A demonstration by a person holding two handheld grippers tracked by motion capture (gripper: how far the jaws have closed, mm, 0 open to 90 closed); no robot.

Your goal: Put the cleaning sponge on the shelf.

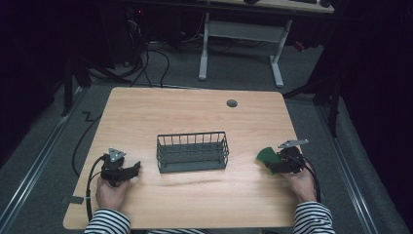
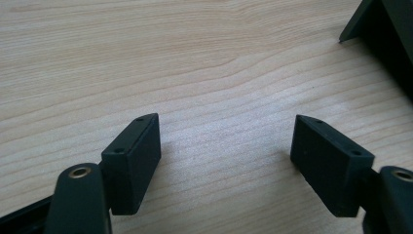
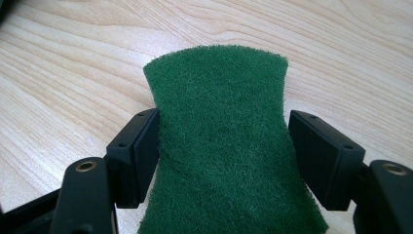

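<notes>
A green scouring pad [image 3: 219, 83] sits between the jaws of my right gripper [image 3: 223, 141]. The pad is pinched narrower where both pads press its sides, and its far end sticks out over the wooden table [image 3: 73, 63]. In the high view, the right gripper [image 1: 273, 163] holds the pad [image 1: 265, 155] near the table's right edge, to the right of a dark wire basket [image 1: 192, 135]. My left gripper [image 2: 226, 141] stands open low over bare wood, with nothing between its fingers. In the high view the left gripper [image 1: 135, 169] lies to the left of the basket.
The basket stands at the table's middle, and its corner [image 2: 384, 29] shows at the upper right of the left gripper view. A round grey cable port [image 1: 232, 103] sits near the table's far edge. Cables and a desk frame [image 1: 241, 34] lie on the floor beyond.
</notes>
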